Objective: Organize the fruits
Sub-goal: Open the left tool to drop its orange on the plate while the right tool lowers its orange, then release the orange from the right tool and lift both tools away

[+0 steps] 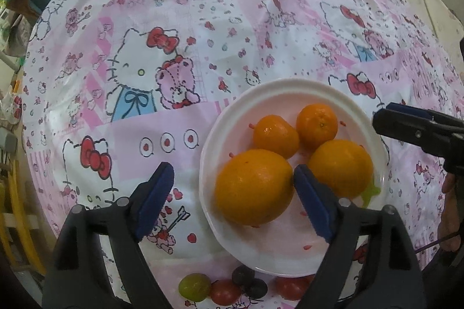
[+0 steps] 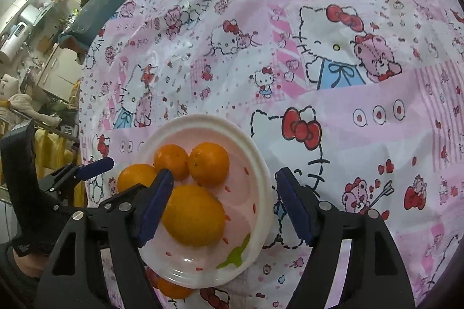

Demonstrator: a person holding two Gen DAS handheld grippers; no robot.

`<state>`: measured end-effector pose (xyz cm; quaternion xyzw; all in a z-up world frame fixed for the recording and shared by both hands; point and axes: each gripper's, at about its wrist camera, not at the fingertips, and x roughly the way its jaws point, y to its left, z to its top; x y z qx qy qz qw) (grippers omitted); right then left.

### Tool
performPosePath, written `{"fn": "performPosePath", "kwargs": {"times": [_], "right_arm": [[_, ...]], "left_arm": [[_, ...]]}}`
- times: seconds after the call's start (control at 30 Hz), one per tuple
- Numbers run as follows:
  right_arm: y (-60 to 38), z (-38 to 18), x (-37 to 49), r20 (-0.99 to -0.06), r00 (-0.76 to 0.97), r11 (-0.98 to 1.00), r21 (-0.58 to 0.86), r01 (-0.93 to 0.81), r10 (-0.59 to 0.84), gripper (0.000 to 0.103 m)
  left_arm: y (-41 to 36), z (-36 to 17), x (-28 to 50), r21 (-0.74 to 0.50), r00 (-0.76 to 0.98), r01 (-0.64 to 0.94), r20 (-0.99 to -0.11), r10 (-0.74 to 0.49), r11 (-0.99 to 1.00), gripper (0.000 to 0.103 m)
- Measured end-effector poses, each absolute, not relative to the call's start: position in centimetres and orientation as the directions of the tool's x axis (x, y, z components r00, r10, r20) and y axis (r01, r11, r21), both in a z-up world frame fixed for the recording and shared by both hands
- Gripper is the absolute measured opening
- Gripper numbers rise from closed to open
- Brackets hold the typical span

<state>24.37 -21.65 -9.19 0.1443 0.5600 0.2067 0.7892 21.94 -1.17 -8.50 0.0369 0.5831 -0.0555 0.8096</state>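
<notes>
A white plate (image 1: 290,85) on the pink cartoon tablecloth holds several oranges. In the left wrist view my left gripper (image 1: 235,193) is open just above the plate. The biggest orange (image 1: 255,187) lies between its blue pads: the right pad is at the fruit's edge, the left pad stands well clear over the cloth. In the right wrist view the plate (image 2: 203,120) sits low and left, and my right gripper (image 2: 224,204) is open over it. A large orange (image 2: 194,214) lies beside its left pad, while its right pad hangs past the rim. Each gripper shows at the edge of the other's view.
A green grape (image 1: 194,287), a red cherry tomato (image 1: 224,291) and dark grapes (image 1: 246,280) lie on the cloth by the plate's near edge. An orange-coloured fruit (image 2: 174,288) peeks out below the plate. The patterned cloth (image 1: 145,48) stretches far and left; room clutter lies beyond it.
</notes>
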Motion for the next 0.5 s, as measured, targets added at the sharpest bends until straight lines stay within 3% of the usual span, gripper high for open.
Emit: {"fn": "performPosePath", "kwargs": {"times": [0.4,0.5], "right_arm": [[-23.4,-6.2,22.5,-0.793,0.373,0.875,0.461,-0.150,0.482,0.076],[-23.9,-5.0,21.5,-0.780,0.402,0.875,0.461,-0.147,0.479,0.076]], "left_arm": [[0.5,-5.2,20.4,-0.052,0.414,0.067,-0.907,-0.075,0.996,0.083],[0.8,-3.9,19.6,-0.051,0.444,0.057,-0.893,-0.071,0.997,0.092]]}}
